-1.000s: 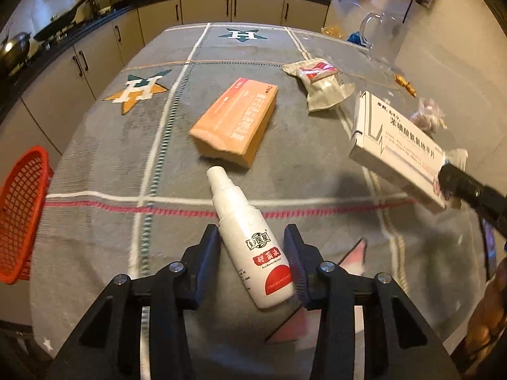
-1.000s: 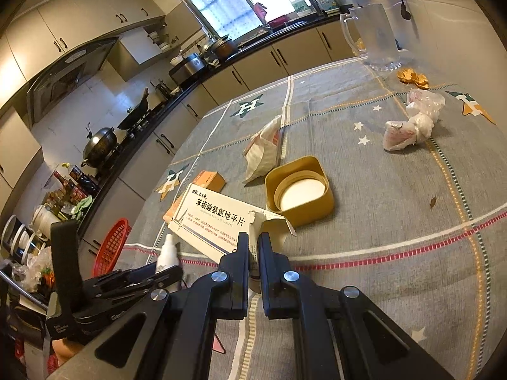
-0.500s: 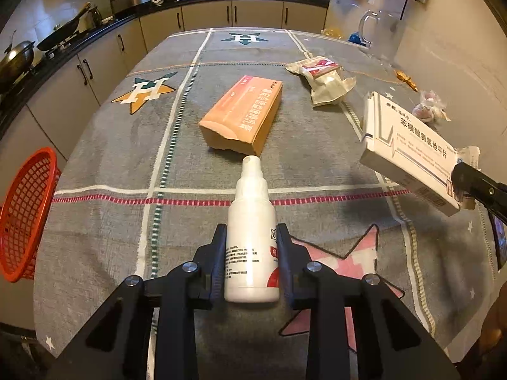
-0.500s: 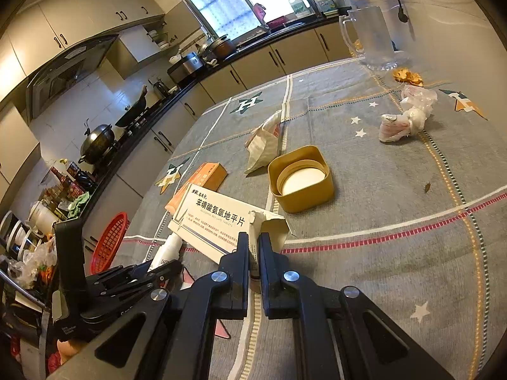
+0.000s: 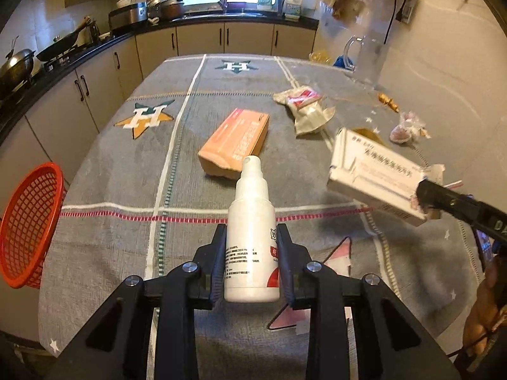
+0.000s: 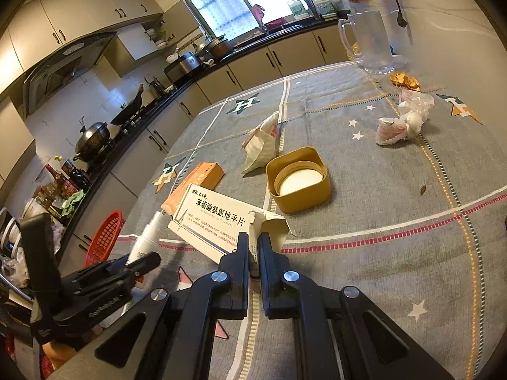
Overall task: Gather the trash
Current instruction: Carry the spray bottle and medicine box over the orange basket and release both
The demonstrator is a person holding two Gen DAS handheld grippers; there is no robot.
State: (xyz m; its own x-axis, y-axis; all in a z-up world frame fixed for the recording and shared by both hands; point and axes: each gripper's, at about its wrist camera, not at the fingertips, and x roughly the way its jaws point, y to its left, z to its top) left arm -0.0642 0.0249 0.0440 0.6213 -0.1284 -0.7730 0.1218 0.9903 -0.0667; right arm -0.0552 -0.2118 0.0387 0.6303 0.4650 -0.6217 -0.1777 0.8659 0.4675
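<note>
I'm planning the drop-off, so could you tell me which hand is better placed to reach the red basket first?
Left, I'd judge. The left tool is shut on the white spray bottle, and the red basket hangs off the table edge on its side. The right tool, gripping the white medicine box, sits farther away.

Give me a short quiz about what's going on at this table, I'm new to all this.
1. What does the left gripper hold?
2. True or false: the orange box is inside the red basket.
3. The right gripper is clamped on: A) the white medicine box, B) the yellow tub, C) the glass jug.

Key: 1. The white spray bottle. 2. False; it lies on the tablecloth. 3. A.
</note>
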